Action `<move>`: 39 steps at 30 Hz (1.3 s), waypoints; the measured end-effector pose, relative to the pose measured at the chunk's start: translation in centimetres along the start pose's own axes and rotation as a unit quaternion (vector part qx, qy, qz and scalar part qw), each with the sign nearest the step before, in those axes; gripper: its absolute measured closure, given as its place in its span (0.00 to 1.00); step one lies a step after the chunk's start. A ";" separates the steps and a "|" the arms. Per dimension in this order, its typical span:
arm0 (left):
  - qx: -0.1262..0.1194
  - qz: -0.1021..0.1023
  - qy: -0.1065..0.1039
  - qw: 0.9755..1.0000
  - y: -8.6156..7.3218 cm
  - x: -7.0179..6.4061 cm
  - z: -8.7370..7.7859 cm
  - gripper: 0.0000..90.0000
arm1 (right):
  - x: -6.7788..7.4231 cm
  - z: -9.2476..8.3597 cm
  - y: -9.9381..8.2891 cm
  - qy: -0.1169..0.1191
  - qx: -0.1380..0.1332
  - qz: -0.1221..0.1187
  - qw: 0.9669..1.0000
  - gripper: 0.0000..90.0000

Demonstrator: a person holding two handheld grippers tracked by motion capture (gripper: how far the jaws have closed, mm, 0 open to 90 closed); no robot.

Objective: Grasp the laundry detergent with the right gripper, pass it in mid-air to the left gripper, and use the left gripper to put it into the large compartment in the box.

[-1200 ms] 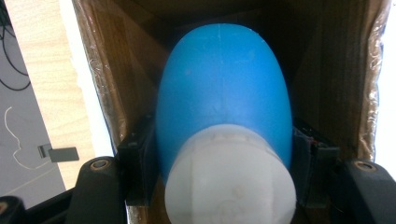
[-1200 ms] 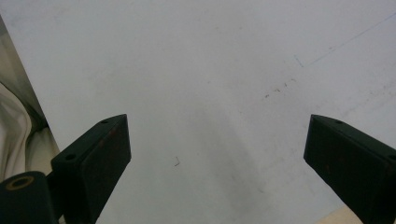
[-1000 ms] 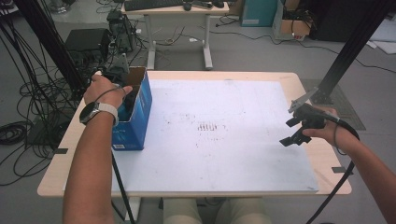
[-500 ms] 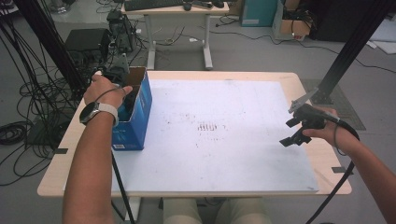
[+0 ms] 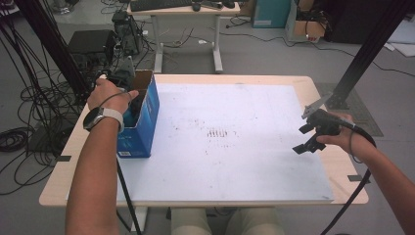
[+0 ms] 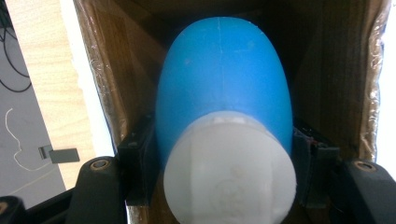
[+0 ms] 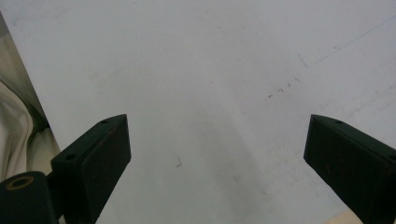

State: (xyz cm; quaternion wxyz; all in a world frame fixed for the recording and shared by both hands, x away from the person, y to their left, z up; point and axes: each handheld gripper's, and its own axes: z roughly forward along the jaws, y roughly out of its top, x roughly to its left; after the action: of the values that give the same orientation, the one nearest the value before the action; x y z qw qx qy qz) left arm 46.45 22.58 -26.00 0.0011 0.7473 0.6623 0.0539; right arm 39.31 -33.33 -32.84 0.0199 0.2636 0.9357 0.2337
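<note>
Left gripper view: a blue bottle [image 6: 223,79] is pinched by the left gripper [image 6: 224,177] deep inside the box [image 5: 145,115] (white cap nearest the camera). A straight lift out is called for next; the right gripper [image 7: 217,154] is held spread over the table [image 5: 235,147].

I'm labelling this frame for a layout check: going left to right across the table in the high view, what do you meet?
Left hand reaching into the box → blue cardboard box → white board with dark scuff marks → right gripper, jaws open → right hand.
</note>
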 end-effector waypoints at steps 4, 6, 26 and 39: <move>-0.001 -0.001 0.000 1.000 0.0 0.0 0.0 0.41 | 0.0 0.0 0.0 0.000 0.001 -0.001 1.000 0.08; -0.002 -0.001 0.000 1.000 0.0 0.0 0.0 0.41 | 0.0 0.0 0.0 0.000 0.000 0.000 1.000 0.08; -0.014 0.001 -0.024 1.000 -0.3 0.3 -0.4 0.27 | 0.2 0.2 0.1 0.003 0.005 -0.003 1.000 0.08; -0.059 0.021 -0.056 0.996 -0.8 1.0 -3.6 0.16 | 0.4 0.3 0.6 0.003 0.008 -0.008 1.000 0.08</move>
State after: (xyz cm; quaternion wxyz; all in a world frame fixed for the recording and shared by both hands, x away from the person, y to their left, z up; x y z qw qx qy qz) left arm 45.44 23.40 -22.38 0.0815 0.7618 0.6407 0.0511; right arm 39.29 -32.55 -32.82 0.0166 0.2557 0.9397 0.2265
